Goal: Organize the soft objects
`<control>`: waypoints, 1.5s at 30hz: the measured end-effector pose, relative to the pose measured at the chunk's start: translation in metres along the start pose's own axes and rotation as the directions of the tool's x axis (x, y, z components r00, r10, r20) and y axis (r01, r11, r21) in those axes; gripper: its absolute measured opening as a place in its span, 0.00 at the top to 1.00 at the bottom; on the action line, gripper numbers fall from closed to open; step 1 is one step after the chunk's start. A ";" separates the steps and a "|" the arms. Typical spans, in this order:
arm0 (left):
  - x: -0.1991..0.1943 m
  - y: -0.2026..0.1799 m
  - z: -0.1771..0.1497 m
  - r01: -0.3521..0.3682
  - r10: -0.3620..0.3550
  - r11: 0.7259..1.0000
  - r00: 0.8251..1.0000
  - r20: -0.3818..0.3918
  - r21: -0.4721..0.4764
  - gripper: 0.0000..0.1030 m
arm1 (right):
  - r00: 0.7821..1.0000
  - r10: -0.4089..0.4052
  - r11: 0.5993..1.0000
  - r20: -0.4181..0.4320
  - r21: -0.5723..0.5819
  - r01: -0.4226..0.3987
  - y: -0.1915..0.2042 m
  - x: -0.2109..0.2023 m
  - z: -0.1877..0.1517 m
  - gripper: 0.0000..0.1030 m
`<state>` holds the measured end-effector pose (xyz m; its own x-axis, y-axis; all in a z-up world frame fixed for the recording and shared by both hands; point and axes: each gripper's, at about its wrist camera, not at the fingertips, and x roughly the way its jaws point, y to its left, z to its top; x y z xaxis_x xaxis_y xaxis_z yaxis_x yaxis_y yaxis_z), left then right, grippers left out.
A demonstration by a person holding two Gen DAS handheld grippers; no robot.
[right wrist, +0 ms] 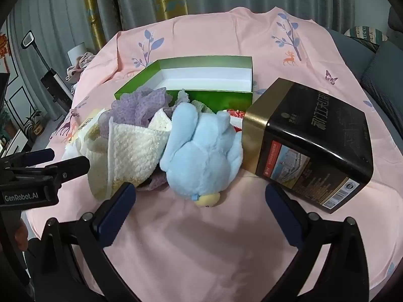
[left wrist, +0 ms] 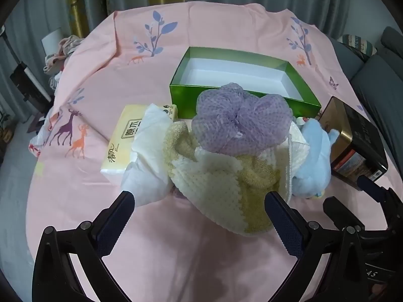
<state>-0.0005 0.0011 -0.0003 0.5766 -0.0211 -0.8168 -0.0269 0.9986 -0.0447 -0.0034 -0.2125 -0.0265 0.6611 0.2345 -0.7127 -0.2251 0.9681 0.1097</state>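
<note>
Behind soft pile, green box (left wrist: 181,93) lengthwise left-right.

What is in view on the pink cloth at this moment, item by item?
box: one, green outside, white inside, empty, far side
bath pouf: one, lilac mesh, atop the pile
towel: one, cream and yellow, middle of pile
plush toy: one, light blue, right of towel
tissue pack: one, pale yellow, left of pile
tin: one, black and gold, on its side, right
tablecloth: one, pink, deer print
left gripper: fingers open, empty
right gripper: fingers open, empty
</note>
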 end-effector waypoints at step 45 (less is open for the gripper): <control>-0.011 -0.004 -0.007 -0.065 0.062 0.997 0.996 0.061 0.045 0.00 | 1.000 0.016 0.999 0.019 -0.047 -0.015 0.017 -0.008 0.000 0.01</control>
<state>-0.0125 -0.0034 0.0052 0.6229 0.0437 -0.7811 -0.0272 0.9990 0.0342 -0.0125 -0.1979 -0.0195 0.6706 0.2518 -0.6977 -0.2689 0.9592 0.0878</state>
